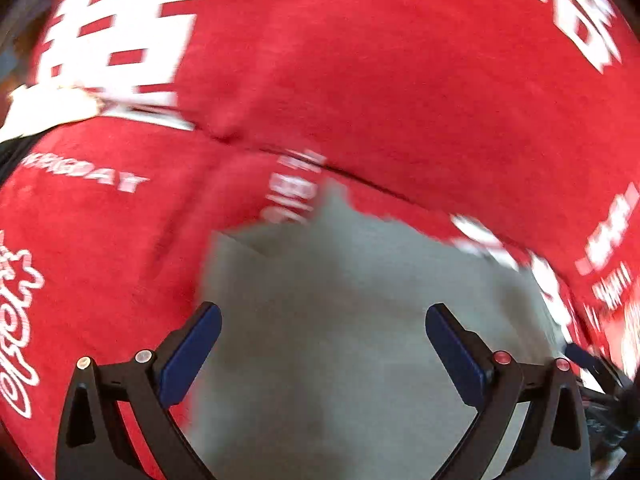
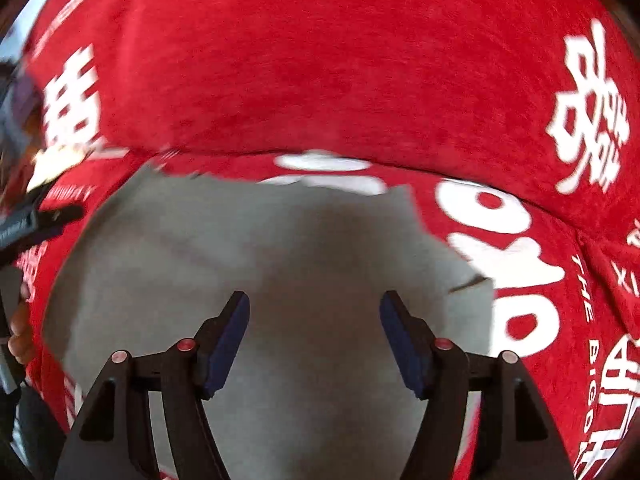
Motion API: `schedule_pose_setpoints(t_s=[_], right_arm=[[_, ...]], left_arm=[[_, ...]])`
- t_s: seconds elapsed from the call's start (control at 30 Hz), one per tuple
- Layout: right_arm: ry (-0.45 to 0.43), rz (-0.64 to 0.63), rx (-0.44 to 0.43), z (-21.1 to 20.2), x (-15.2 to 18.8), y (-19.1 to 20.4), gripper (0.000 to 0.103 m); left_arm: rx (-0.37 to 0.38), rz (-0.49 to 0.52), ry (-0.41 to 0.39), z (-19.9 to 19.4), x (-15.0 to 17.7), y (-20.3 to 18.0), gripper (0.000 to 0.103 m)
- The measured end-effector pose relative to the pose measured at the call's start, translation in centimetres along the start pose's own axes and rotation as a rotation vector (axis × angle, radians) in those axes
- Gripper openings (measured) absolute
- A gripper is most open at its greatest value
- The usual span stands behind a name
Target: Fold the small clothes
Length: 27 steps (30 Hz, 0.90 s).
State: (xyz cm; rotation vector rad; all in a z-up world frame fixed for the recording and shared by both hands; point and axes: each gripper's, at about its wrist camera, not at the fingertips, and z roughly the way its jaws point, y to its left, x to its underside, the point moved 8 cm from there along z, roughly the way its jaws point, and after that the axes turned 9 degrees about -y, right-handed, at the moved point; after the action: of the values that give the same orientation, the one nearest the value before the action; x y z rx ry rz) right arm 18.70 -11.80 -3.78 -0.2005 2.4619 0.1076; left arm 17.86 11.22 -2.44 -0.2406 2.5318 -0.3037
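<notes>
Left wrist view. Left claw (image 1: 323, 316) released: blue pads (image 1: 191, 354) set wide apart, nothing between them. Under and ahead of the claw lies a grey garment (image 1: 340, 300), flat, matte, smooth-looking; motion blur softens its edges. It rests on a red cloth (image 1: 360, 80), plush and slightly napped like velour or towelling, printed in white.

Print, left to right of the left claw: looping script at far left, not readable; a small line of capitals ahead-left ending in "DAY" (image 1: 86, 174), the start blurred; a large blocky white character (image 1: 120, 28) further ahead-left; small smeared lettering straight ahead past the grey edge; more white characters ahead-right and down the right side, too blurred to read. A crease or seam runs across the red cloth ahead of the claw. At the right rim, a dark piece of the other claw's gear shows.

Right wrist view. Right claw (image 2: 315, 316) released too: black arms with blue pads (image 2: 224, 346) parted, empty, hanging over the middle of the grey garment (image 2: 280, 248). The garment's far edge is uneven; a small dark fleck sits by its right corner.

Print here, left to right of the right claw: blocky white character (image 2: 72, 104) ahead-left; white blobs straight ahead at the garment's far edge; big rounded white letters just right of the garment, not read with certainty; a tall white character (image 2: 588, 116) ahead-right; thin vertical capitals "THE BIG" (image 2: 586, 312) at right.

At the left rim, fingers (image 2: 18, 332) grip dark gear.
</notes>
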Motion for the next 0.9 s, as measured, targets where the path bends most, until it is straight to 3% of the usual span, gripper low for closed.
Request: schedule_pose_setpoints(t_s=[0.07,0.13,0.23,0.3,0.33,0.4,0.47,0.5,0.6,0.77,0.83,0.9], right_arm=[[0.018,-0.029,-0.029,0.1,1.2,1.5,0.072],[0.061,-0.040,-0.004,1.2,2.9,1.6,0.072],[0.068,-0.012,0.049,1.0,5.1,-1.7,0.072],[0.043,0.055,0.049,-0.1,5.8,-4.5,0.072],[0.047,0.086,0.059,-0.4,6.1,-5.6,0.072],[0.066,0.175,0.004,-1.0,6.7,-7.6,0.070],[0.062,0.192,0.052,-2.3,6.6,-8.3,0.072],[0.059,0.157,0.102,-3.2,6.5,-7.9,0.072],[-0.002,0.105,0.028,-5.7,6.4,-3.3,0.072],[0.034,-0.027,-0.053,-5.3,9.5,4.3,0.072],[0.074,-0.037,-0.019,-3.9,11.3,4.2,0.072],[0.081,0.028,0.013,-3.6,12.8,1.2,0.072]], left_arm=[[0.001,0.110,0.016,0.1,1.8,-2.5,0.103],[-0.056,0.167,0.054,1.3,3.6,-2.6,0.103],[-0.131,0.146,0.052,1.9,4.3,0.9,0.103],[-0.108,0.146,0.042,1.4,4.5,1.9,0.103],[-0.154,0.154,0.043,1.1,4.3,2.7,0.103],[-0.152,0.086,0.085,0.7,4.4,3.9,0.103],[-0.121,-0.022,0.089,-0.7,4.4,5.1,0.103],[-0.101,-0.042,0.068,-2.0,4.5,5.0,0.103],[-0.056,-0.029,0.036,-4.0,6.3,2.9,0.103],[-0.073,0.171,0.046,-5.5,10.7,-1.0,0.103],[-0.131,0.186,0.064,-4.7,11.6,0.6,0.103],[-0.099,0.147,0.046,-4.8,11.9,2.4,0.103]])
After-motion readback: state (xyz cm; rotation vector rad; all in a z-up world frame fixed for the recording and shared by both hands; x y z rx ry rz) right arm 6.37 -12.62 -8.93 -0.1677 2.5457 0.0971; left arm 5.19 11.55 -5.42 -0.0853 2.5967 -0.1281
